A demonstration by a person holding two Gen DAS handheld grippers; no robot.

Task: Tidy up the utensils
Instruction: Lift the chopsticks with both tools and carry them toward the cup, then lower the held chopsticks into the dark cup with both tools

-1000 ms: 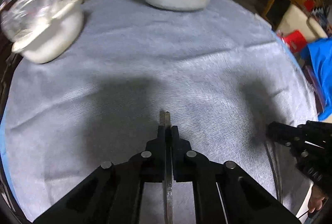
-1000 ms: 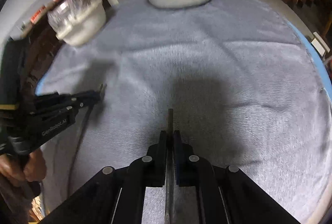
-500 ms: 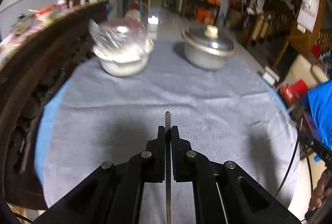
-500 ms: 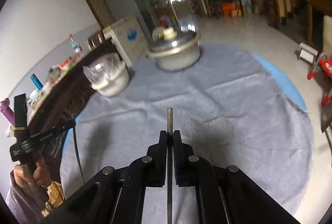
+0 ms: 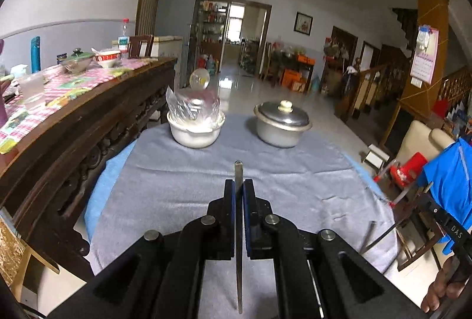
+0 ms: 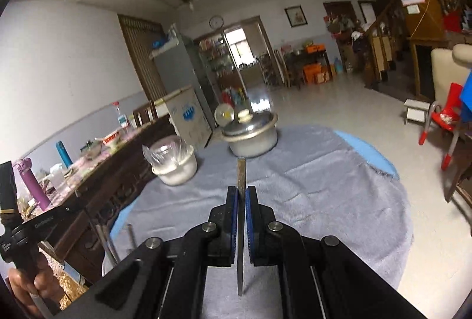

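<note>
Here, both of my grippers are clamped shut on utensils. My left gripper (image 5: 239,189) pinches a thin flat steel utensil handle (image 5: 238,171) seen edge-on, its long axis running straight toward twelve o'clock along the fingers; which kind of utensil it is I cannot tell. My right gripper (image 6: 241,195) grips a darker, duller slim metal utensil handle (image 6: 241,171) the same way. Ahead lie the white bowl with crinkled clear plastic bag (image 5: 194,127) at eleven o'clock and the lidded aluminium pot (image 5: 280,124) at one o'clock, both well apart from the tips, on the grey cloth-covered round table (image 5: 177,186). I judge neither hand nearer.
</note>
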